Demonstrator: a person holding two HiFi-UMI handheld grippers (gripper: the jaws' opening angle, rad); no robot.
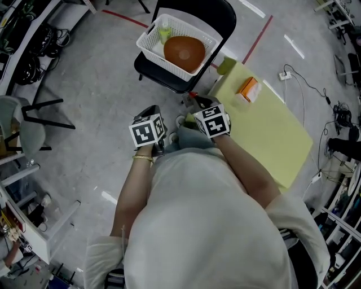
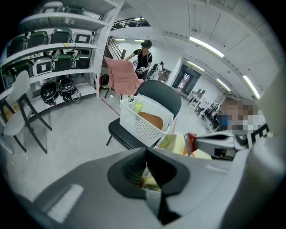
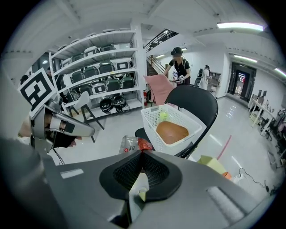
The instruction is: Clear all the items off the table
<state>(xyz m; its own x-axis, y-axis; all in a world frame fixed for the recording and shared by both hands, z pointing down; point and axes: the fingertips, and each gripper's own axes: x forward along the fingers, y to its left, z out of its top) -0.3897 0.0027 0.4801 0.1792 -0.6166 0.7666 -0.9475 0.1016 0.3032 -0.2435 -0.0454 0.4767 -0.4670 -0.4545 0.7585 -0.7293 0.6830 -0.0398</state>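
Observation:
My right gripper (image 1: 198,100) is shut on a clear snack packet with red print (image 3: 133,144), which sticks out past its jaw tips. My left gripper (image 1: 149,111) is beside it, shut, with nothing seen held. Both point toward a white basket (image 1: 148,45) on a black chair (image 1: 225,17). The basket holds a brown bowl (image 1: 184,52) and a small yellow-green item (image 1: 164,33). On the yellow-green table (image 1: 265,135) to the right lie an orange box (image 1: 247,89) and a light green box (image 1: 227,66) at its far corner.
A grey chair (image 1: 25,132) stands at the left, with shelving and cables (image 1: 34,51) behind it. A white plug and cable (image 1: 296,76) lie on the floor beyond the table. Far off, a person (image 3: 178,67) stands by a pink cloth over a chair.

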